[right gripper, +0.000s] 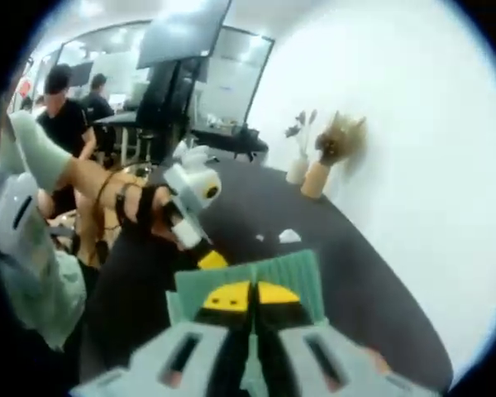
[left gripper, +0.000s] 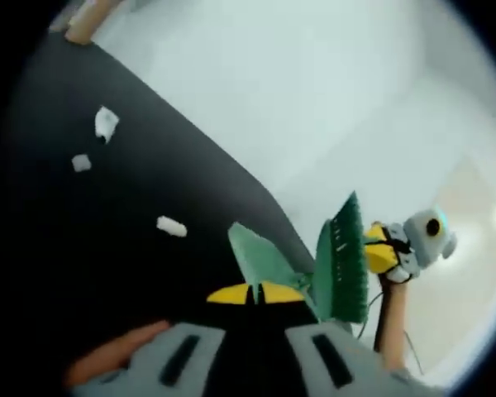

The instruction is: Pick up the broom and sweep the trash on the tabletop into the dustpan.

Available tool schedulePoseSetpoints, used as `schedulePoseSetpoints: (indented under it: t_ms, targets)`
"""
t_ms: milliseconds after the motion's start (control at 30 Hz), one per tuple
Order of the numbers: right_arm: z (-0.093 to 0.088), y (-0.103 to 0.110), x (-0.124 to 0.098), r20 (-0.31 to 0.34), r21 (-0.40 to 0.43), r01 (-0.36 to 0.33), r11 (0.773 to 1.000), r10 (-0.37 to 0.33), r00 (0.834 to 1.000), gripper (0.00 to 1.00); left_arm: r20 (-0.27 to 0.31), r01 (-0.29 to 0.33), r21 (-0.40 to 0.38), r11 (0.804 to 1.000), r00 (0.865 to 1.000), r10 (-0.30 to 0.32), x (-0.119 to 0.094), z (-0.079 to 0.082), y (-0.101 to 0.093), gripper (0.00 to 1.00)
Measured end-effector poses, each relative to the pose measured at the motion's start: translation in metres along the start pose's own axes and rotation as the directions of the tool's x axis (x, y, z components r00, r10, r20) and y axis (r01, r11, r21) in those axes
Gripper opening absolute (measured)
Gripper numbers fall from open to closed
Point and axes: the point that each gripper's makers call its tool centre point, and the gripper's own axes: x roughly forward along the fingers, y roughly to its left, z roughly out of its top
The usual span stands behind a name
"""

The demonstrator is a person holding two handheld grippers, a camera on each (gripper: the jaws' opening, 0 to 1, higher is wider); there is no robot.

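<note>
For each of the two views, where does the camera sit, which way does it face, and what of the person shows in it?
Left gripper view: rides the left gripper, faces along the black tabletop with paper scraps; fingers at bottom left.
Right gripper view: rides the right gripper, faces across the table toward a white wall and dried plants; an arm at left.
Shared: tabletop, green broom, each other's gripper.
</note>
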Motion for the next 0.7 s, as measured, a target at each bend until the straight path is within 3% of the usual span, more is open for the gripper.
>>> schedulePoseSetpoints:
  t_ms: [200,333,467,567,700]
  targets:
    - [0.016,-0.012,-0.001,-0.009,0.013,0.03,0.999,-0.03,1.0,0.01,0.057,0.0,0.03,1.0,0.998,-0.002,-0.014,0.017,-0.001,0.11]
    - [0.026,-0.02,-0.001,-0.006,0.036,0.066,0.997,-0.066,0.998,0.01,0.112,0.061,0.108,0.992,0.991,-0.073,-0.028,0.03,-0.02,0.2]
    - [0.035,-0.025,-0.003,-0.014,0.056,0.109,0.992,-0.108,0.994,0.01,0.14,0.1,0.166,0.981,0.982,-0.124,-0.042,0.039,-0.038,0.23]
    - [0.043,-0.03,-0.004,-0.018,0.055,0.138,0.989,-0.137,0.99,0.01,0.162,0.136,0.233,0.963,0.971,-0.176,-0.054,0.043,-0.056,0.26]
    - [0.053,-0.036,-0.003,-0.023,0.064,0.19,0.98,-0.188,0.982,0.01,0.207,0.186,0.341,0.922,0.941,-0.266,-0.069,0.051,-0.082,0.33]
